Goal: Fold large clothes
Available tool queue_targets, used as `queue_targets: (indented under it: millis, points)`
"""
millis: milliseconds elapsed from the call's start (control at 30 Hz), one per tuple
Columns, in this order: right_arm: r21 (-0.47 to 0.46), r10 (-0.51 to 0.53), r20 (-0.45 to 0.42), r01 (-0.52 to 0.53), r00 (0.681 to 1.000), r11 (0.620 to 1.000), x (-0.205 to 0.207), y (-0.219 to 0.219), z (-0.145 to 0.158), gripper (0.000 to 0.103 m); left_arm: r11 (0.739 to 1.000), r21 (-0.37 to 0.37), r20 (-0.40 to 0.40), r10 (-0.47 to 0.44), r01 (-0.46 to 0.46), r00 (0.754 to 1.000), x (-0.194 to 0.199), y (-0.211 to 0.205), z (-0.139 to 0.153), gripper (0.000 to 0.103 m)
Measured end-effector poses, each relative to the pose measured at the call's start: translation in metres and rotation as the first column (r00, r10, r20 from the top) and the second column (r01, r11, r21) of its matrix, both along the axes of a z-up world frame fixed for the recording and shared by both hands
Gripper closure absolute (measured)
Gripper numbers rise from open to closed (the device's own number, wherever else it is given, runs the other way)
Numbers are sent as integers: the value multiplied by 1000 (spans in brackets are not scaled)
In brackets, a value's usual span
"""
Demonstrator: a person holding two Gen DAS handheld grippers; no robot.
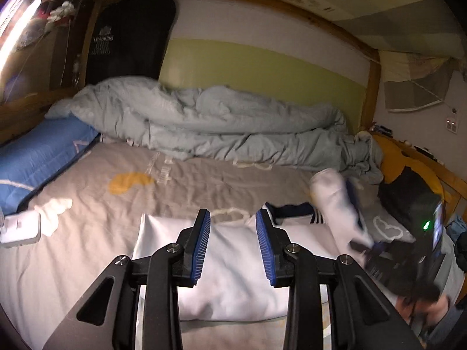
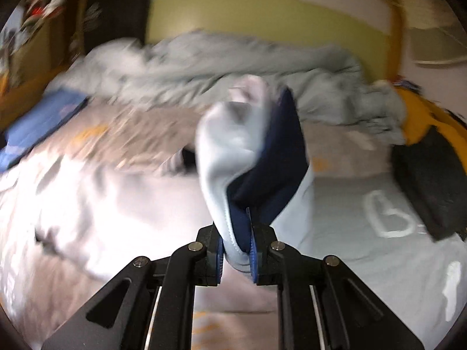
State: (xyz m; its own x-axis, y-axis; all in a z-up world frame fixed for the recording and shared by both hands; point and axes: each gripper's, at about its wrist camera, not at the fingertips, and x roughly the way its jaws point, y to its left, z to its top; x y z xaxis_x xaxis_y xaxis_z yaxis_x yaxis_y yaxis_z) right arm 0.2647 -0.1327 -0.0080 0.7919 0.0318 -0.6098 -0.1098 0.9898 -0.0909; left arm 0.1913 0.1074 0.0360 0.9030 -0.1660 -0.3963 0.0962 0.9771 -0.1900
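Note:
A white garment with navy trim (image 1: 233,265) lies on the grey bed sheet (image 1: 181,186), partly folded. My left gripper (image 1: 233,227) is open and empty, hovering just above the garment's middle. My right gripper (image 2: 237,242) is shut on a white sleeve with a navy cuff (image 2: 233,151) and holds it lifted above the bed. In the left wrist view the raised sleeve (image 1: 335,201) and the right gripper (image 1: 364,242) show at the right, blurred by motion.
A crumpled pale blue-grey duvet (image 1: 210,122) lies along the wall side of the bed. A blue pillow (image 1: 38,157) is at the left, a white box (image 1: 20,230) beside it. A black and yellow bag (image 1: 408,195) sits at the right. Wooden bed frame (image 1: 373,81) surrounds.

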Motion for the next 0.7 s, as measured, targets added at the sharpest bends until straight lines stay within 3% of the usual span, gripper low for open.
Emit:
queue_targets:
  millis: [67, 133, 300, 533, 700]
  points:
    - [7, 29, -68, -29, 997, 1000, 2, 14, -18, 88, 999, -40, -47, -14, 12, 999, 6, 5, -8, 68]
    - [50, 52, -120, -46, 991, 998, 3, 17, -34, 84, 999, -35, -64, -2, 0, 998, 9, 7, -14, 68]
    - [207, 136, -120, -109, 983, 972, -9, 7, -31, 63, 999, -49, -97, -3, -2, 995, 18, 10, -24, 68]
    - [362, 211, -77, -170, 975, 917, -22, -11, -8, 63, 999, -40, -84, -15, 12, 996, 15, 4, -25, 68]
    - [348, 94, -13, -84, 995, 934, 1, -24, 5, 63, 999, -31, -81, -38, 36, 996, 13, -1, -30, 68]
